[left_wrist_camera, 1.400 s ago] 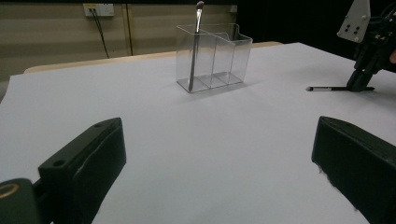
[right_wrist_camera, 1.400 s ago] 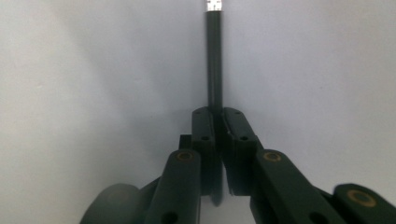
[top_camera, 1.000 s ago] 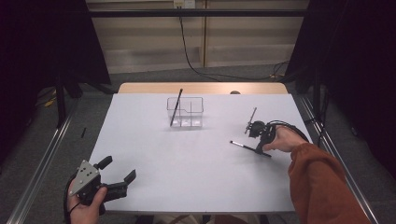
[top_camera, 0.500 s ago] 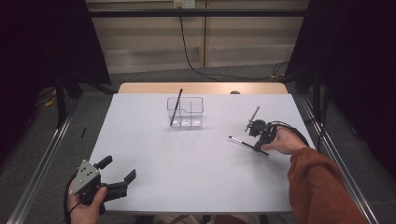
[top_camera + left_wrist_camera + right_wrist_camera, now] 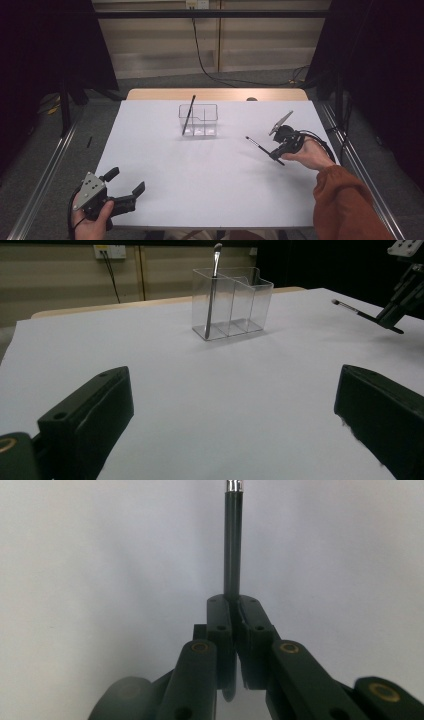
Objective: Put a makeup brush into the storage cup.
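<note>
Right gripper (image 5: 274, 153) pinching thin brush (image 5: 260, 146) near its tail, right of organizer (image 5: 199, 120); light, stiff, probably slippery. Left gripper (image 5: 125, 190) spread, idle.

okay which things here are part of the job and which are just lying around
In the job:
- thin black makeup brush clamped in the right tool
- clear plastic three-slot organiser
- second slim black brush standing in it

Lying about:
- left tool, open and idle at the near edge
- black cable on the floor behind the table
</note>
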Action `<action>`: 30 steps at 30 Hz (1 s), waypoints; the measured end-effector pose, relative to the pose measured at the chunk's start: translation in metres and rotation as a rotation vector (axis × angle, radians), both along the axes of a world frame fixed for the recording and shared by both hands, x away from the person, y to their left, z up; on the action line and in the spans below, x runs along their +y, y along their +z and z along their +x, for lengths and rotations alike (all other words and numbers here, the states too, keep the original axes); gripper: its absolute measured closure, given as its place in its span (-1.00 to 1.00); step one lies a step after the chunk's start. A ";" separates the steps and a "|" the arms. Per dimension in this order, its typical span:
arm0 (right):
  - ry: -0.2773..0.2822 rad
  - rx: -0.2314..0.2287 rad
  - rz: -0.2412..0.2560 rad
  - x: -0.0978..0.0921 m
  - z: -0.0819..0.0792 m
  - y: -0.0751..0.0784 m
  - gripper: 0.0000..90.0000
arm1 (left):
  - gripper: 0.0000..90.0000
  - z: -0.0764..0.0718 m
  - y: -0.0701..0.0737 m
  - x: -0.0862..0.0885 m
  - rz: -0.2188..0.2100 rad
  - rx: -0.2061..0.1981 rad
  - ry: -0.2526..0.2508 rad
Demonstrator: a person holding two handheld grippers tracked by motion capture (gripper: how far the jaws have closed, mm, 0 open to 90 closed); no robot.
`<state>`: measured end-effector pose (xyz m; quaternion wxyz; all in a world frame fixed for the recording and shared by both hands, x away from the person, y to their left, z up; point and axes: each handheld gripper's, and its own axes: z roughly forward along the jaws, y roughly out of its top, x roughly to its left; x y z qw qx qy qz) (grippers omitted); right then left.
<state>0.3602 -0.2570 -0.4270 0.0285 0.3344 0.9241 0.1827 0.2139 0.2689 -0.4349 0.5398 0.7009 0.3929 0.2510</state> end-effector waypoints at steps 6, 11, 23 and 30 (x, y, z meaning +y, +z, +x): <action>-0.035 -0.039 0.114 -0.004 -0.008 0.001 0.88 | -0.94 0.000 0.000 -0.002 -0.004 0.003 -0.003; -0.060 -0.086 0.155 -0.005 -0.016 0.002 0.88 | -0.94 0.000 0.000 -0.002 -0.002 -0.001 -0.003; -0.102 -0.191 0.317 -0.007 -0.031 0.003 0.88 | -0.94 0.000 0.000 -0.002 0.001 0.002 -0.009; -0.117 -0.249 0.394 -0.010 -0.038 0.000 0.88 | -0.94 0.000 -0.001 -0.001 0.000 0.000 -0.003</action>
